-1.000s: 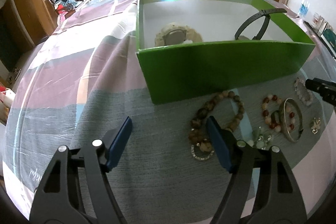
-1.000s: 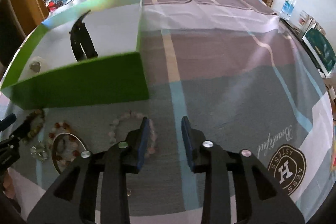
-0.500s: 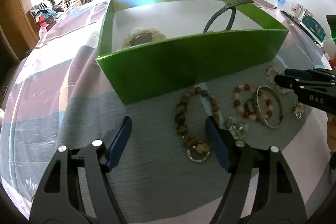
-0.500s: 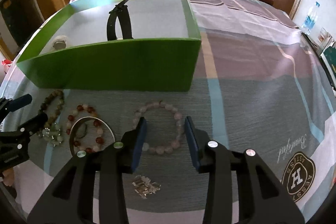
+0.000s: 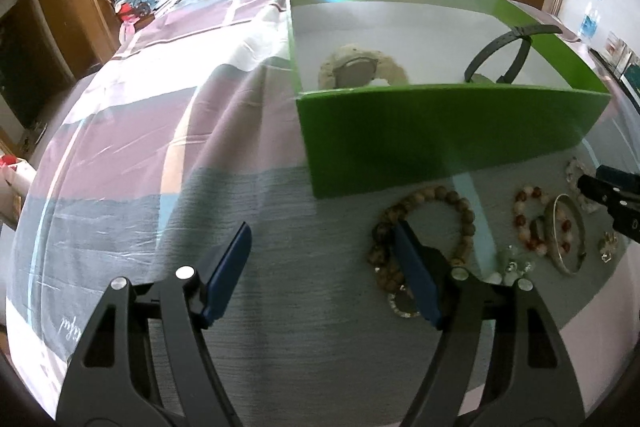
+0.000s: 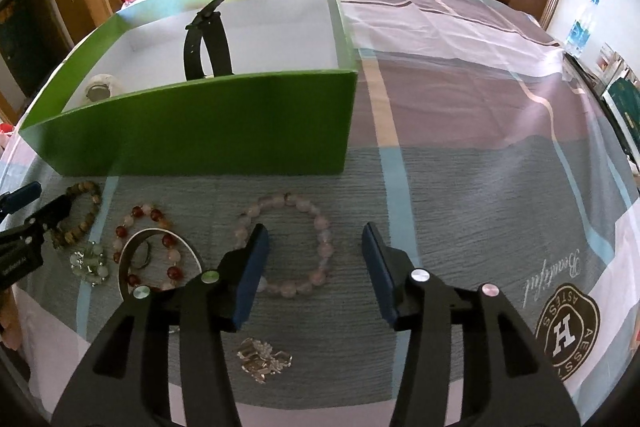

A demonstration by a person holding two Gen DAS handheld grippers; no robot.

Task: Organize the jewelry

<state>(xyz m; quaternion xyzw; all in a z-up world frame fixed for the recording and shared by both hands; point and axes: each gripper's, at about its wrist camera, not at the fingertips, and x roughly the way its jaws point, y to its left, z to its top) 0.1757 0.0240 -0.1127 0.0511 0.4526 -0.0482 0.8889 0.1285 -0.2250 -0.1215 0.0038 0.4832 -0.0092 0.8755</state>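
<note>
- Right gripper: jaws spread wide and holding nothing, poised low over the pink bead bracelet lying flat on the surface.
- Pink ring sitting mostly between the two jaws, shifted toward the left jaw, whose tip overlaps its near-left arc; right arc well inside the right jaw.
- No real long axis: a loose, near-round loop, so any pinch across one strand likely to serve.
- Left gripper: jaws likewise spread and holding nothing, right jaw tip over the brown wooden bead bracelet, which lies to the right of the gap, not within it.
- Green box just beyond both bracelets, already holding a black strap.
- Judged nearer to a grasp: right side, pink bracelet.
</note>
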